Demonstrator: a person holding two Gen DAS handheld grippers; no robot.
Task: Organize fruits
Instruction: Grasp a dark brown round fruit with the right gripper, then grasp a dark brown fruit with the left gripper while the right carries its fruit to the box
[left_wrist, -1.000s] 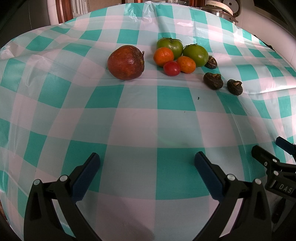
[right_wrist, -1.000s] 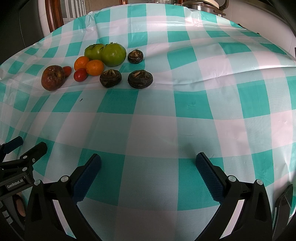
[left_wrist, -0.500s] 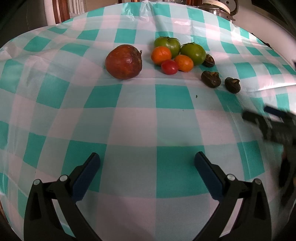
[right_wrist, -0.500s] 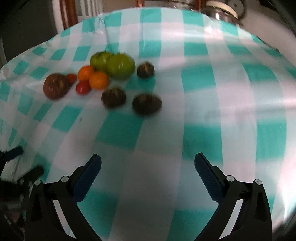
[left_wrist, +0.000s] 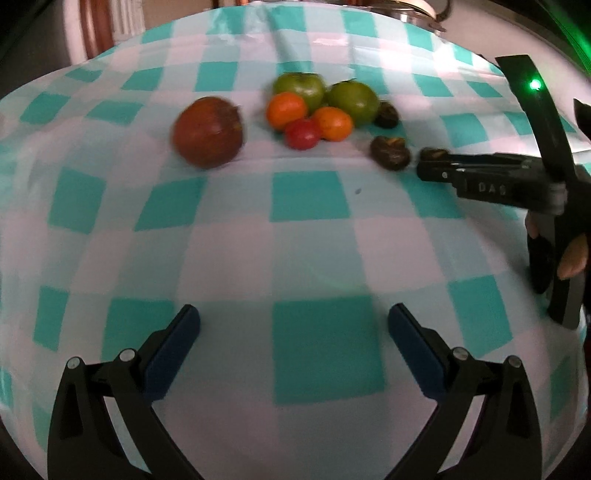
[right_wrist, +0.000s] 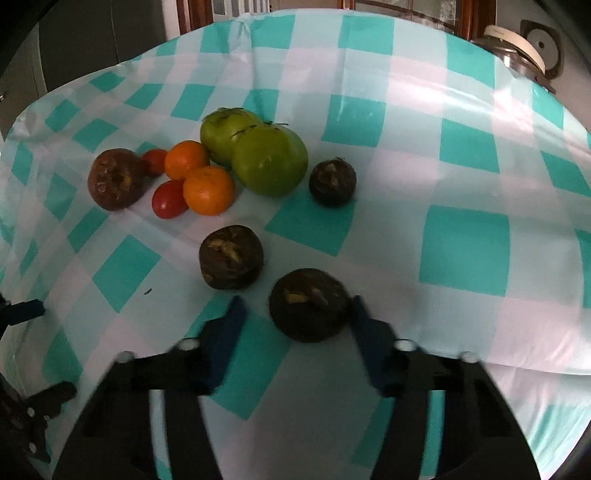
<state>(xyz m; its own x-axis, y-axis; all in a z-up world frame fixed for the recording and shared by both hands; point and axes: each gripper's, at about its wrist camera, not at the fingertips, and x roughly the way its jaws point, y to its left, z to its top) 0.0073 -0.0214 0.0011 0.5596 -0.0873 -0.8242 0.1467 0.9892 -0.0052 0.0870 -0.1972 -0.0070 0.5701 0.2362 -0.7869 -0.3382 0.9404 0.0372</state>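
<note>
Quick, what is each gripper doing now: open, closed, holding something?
Left gripper: open, holding nothing.
Right gripper: open around the nearest dark fruit, not yet closed on it.

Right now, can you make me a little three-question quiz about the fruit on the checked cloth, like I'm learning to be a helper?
1. True or false: the right gripper has its jaws on either side of the nearest dark brown round fruit.
2. How many big green tomatoes sit on the teal-and-white checked tablecloth?
   A. one  B. two  C. four
3. Fill in: the left gripper is wide ____ over bare cloth.

Key: 1 true; 2 B; 3 open. The right jaws bracket the fruit, with a gap showing on one side, so it is not gripped yet.
</note>
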